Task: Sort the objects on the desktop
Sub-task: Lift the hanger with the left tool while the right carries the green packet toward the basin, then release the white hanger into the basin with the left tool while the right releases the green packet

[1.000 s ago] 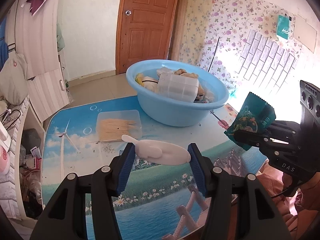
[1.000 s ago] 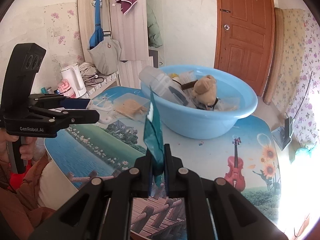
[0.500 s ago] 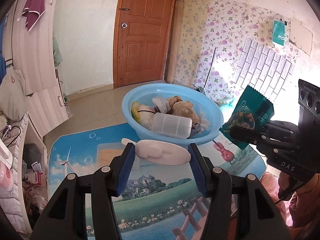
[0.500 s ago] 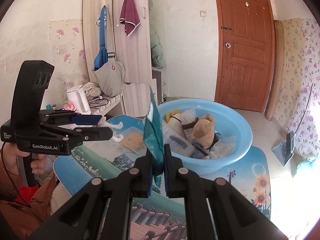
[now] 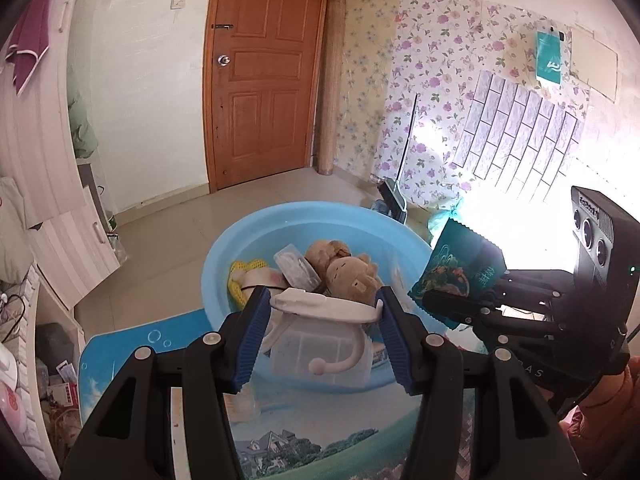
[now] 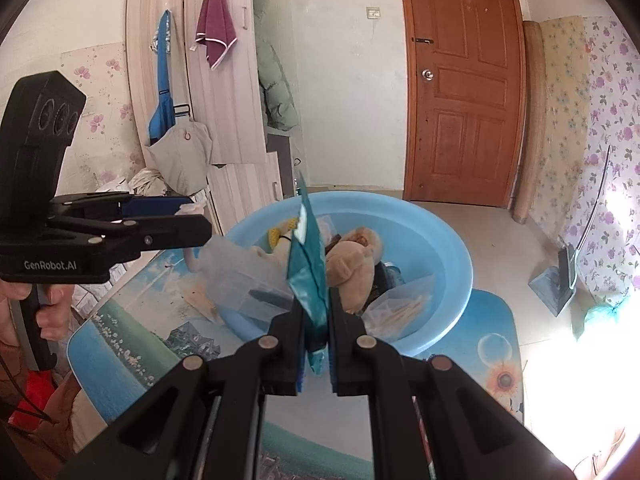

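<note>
Both claws have risen since a second ago. Frame centre: my left claw (image 5: 322, 314) grips the white hook (image 5: 320, 307), right claw (image 6: 313, 330) pinches the teal packet (image 6: 308, 276); beyond, the overfull basin (image 5: 248, 240) could bounce drops out.

White hook (image 5: 325, 307) and teal snack packet (image 6: 309, 276), both held over the blue basin (image 5: 228, 248).

The hook lies crosswise at frame centre; the packet stands edge-on at centre. The basin holds a plush toy (image 6: 352, 260) and clear boxes.
</note>
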Demonstrator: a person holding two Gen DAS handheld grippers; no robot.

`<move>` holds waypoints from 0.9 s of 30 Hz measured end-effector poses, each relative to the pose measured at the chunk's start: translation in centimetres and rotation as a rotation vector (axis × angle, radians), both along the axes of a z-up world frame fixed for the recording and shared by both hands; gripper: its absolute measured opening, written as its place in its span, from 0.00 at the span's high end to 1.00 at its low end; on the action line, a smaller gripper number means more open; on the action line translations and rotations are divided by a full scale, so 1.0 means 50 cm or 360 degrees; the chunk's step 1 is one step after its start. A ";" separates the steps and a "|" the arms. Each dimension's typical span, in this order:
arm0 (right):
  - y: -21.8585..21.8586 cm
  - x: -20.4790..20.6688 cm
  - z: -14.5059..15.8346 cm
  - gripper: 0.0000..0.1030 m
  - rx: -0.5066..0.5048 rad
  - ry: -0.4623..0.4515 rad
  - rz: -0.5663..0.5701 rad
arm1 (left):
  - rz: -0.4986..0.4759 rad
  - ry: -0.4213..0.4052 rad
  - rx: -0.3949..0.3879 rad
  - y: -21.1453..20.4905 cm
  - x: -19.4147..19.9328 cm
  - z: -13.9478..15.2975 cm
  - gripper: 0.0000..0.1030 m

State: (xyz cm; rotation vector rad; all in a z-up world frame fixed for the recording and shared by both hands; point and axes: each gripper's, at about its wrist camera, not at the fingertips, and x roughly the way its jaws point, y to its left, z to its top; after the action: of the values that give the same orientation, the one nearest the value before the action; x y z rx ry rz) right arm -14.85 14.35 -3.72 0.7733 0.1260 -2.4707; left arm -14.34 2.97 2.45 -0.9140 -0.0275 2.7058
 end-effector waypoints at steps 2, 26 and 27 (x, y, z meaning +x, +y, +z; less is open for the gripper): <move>0.002 -0.023 -0.006 0.92 0.0003 -0.0016 -0.0016 | -0.0013 -0.0009 -0.0003 0.008 -0.021 -0.004 0.48; -0.005 -0.063 -0.026 0.72 0.0090 -0.0098 -0.0140 | -0.0060 -0.0021 0.0067 0.002 0.003 -0.029 0.10; -0.007 -0.056 -0.026 0.72 0.0094 -0.0098 -0.0140 | -0.0047 -0.0023 0.0076 -0.006 0.013 -0.030 0.10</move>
State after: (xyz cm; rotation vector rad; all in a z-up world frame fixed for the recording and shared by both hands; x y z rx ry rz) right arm -17.67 14.01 -5.04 0.8968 0.1458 -2.5326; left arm -13.69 2.67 0.94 -0.9132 -0.0809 2.6592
